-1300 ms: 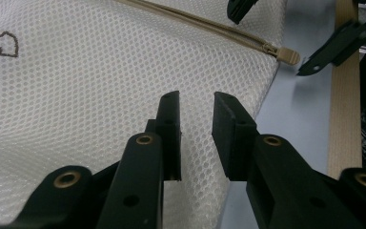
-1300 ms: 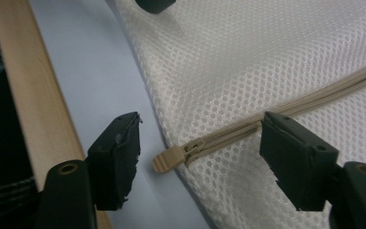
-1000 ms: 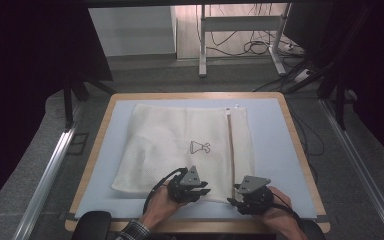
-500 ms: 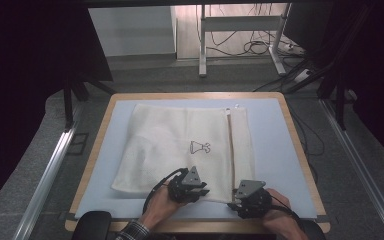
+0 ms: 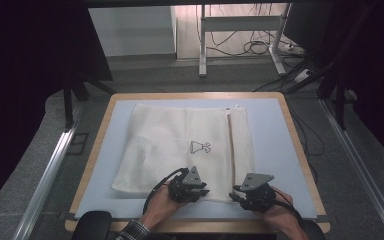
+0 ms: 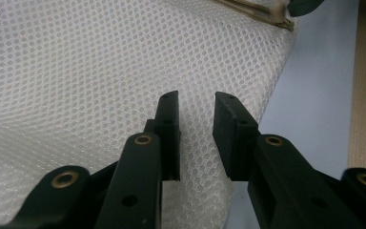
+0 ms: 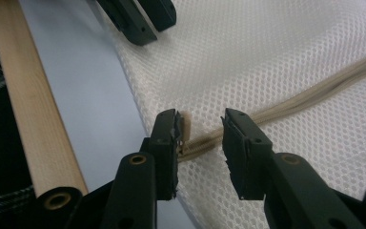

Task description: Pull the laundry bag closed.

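White mesh laundry bag [image 5: 185, 150] flat on counter [image 5: 275, 150]. Left gripper [image 6: 196, 107] fingers apart over near hem. Right gripper [image 7: 200, 126] fingers just closing, astride zipper end [image 7: 187, 125], gap remaining.

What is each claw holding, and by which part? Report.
Nothing gripped yet. The left claw stands open over the mesh bag at its near edge. The right claw, jaws just closing, straddles the zipper at its near end, gap remaining.

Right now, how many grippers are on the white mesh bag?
2. The left gripper is at the bag's near edge, left of the zip. The right gripper is at the near edge too, jaws either side of the zip's end.
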`<move>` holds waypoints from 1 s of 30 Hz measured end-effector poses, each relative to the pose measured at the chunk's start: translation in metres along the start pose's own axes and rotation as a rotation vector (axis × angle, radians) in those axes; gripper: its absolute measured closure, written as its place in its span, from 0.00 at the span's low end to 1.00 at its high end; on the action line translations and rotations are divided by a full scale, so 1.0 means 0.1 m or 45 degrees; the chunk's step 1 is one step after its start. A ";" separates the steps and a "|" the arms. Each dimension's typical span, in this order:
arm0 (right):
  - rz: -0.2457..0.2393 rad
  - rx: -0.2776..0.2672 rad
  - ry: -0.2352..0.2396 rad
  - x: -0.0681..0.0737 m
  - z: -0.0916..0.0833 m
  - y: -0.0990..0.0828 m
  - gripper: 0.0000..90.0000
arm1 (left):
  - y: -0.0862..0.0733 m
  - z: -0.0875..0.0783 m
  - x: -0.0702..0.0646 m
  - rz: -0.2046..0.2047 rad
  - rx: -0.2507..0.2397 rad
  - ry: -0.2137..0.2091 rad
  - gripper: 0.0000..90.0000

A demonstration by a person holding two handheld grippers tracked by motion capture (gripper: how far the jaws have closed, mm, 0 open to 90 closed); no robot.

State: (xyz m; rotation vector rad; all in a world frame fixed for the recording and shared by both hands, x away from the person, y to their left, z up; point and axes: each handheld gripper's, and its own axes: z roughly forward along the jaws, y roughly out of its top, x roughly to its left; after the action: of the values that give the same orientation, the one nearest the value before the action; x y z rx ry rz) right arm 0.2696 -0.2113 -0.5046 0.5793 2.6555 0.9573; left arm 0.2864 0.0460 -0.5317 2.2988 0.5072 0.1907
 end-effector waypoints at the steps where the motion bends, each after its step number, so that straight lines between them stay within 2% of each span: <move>1: 0.004 0.009 0.001 0.00 0.01 0.00 0.76 | 0.00 0.00 0.00 0.000 0.000 0.000 0.80; 7: 0.028 0.010 0.027 -0.04 0.03 0.01 0.79 | 0.00 0.00 0.00 -0.003 -0.001 -0.003 0.80; 10: 0.085 0.015 0.074 -0.09 0.07 0.00 0.76 | 0.00 0.00 0.00 -0.001 0.001 -0.002 0.80; 13: 0.110 0.018 0.091 -0.12 0.08 0.00 0.74 | 0.00 0.00 0.00 -0.002 0.001 -0.003 0.80; 14: 0.149 0.010 0.095 -0.16 0.08 0.00 0.73 | 0.00 0.00 0.01 0.002 0.006 -0.004 0.80; 16: 0.173 0.007 0.120 -0.19 0.10 -0.01 0.74 | 0.00 0.01 0.01 -0.002 0.003 -0.006 0.80; 19: 0.171 0.032 0.144 -0.18 0.14 0.00 0.76 | 0.00 0.01 0.01 -0.001 0.006 -0.006 0.80; 22: 0.158 0.032 0.142 -0.17 0.13 0.01 0.80 | 0.00 0.01 0.00 0.001 0.007 -0.004 0.80; 25: 0.155 0.015 0.150 -0.17 0.10 0.01 0.84 | 0.00 0.01 0.01 0.004 0.007 -0.002 0.80; 26: 0.147 -0.003 0.169 -0.16 0.08 0.02 0.89 | 0.00 0.02 0.00 0.004 0.006 -0.001 0.80; 28: 0.142 -0.022 0.185 -0.16 0.07 0.03 0.92 | 0.00 0.02 0.00 0.004 0.006 -0.001 0.80; 29: 0.122 -0.012 0.210 -0.14 0.07 0.03 0.94 | 0.00 0.02 0.00 0.004 0.006 -0.001 0.80; 30: 0.110 0.010 0.206 -0.12 0.09 0.03 0.93 | 0.00 0.02 0.00 0.003 0.006 -0.001 0.80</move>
State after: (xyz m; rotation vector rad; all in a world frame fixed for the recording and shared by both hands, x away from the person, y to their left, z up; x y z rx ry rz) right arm 0.2847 -0.2099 -0.5079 0.6492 2.7967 1.0606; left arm 0.2869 0.0452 -0.5331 2.3039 0.5051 0.1898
